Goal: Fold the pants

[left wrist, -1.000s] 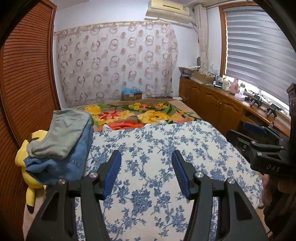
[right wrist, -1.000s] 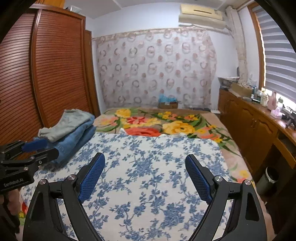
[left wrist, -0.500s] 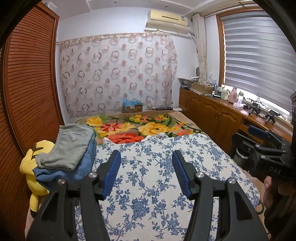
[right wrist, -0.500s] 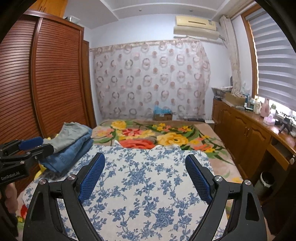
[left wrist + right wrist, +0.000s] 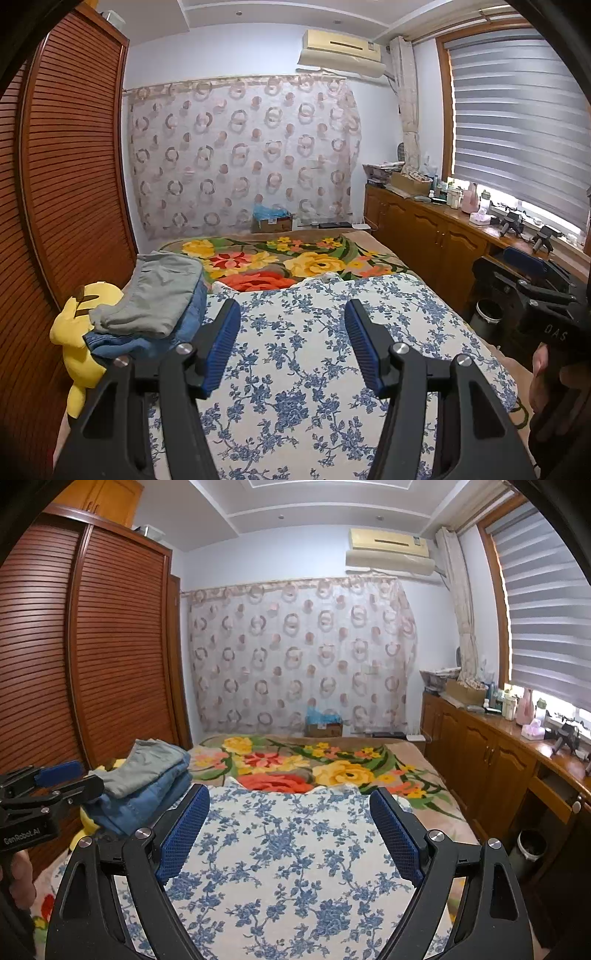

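Note:
A stack of folded pants lies at the bed's left edge: grey pants (image 5: pixel 155 295) on top of blue jeans (image 5: pixel 147 341). It also shows in the right wrist view, grey pants (image 5: pixel 147 762) over jeans (image 5: pixel 147 801). My left gripper (image 5: pixel 291 325) is open and empty, held above the blue-flowered cloth (image 5: pixel 295 369), right of the stack. My right gripper (image 5: pixel 290 810) is open and empty above the same cloth (image 5: pixel 288 867). Each gripper appears at the edge of the other's view.
A yellow plush toy (image 5: pixel 79 339) sits under the stack by the wooden wardrobe (image 5: pixel 66 184). A floral blanket (image 5: pixel 280 262) covers the far bed. Wooden cabinets (image 5: pixel 491 760) with bottles line the right wall; a bin (image 5: pixel 532 847) stands below.
Both grippers have risen and tilted up, so more wall and ceiling show and the bed sits lower in view. Both stay open and empty.

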A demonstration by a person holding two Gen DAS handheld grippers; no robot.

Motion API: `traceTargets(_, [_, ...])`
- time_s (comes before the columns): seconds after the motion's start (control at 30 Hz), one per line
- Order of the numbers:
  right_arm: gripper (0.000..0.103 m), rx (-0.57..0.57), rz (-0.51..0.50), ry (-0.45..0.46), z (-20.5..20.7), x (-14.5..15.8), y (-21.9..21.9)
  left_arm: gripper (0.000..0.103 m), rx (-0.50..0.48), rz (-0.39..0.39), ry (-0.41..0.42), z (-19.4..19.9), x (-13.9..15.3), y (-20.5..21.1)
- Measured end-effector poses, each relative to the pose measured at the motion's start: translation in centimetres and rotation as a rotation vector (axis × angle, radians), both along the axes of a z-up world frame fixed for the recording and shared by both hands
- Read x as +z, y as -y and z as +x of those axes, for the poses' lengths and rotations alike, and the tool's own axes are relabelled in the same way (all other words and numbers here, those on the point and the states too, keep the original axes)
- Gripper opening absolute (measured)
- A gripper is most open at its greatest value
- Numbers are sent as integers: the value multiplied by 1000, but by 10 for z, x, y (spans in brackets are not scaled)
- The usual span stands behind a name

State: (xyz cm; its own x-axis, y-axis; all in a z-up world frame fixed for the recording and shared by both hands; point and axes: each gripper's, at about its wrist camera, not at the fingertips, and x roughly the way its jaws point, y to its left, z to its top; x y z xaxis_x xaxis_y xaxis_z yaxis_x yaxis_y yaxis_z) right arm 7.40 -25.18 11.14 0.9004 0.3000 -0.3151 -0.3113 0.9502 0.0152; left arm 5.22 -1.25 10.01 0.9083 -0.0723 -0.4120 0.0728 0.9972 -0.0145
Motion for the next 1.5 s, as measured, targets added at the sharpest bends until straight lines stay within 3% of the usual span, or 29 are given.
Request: traceTargets(1.5, [90, 2, -1, -4, -1, 1, -4, 59, 14, -7, 1, -2, -1, -8])
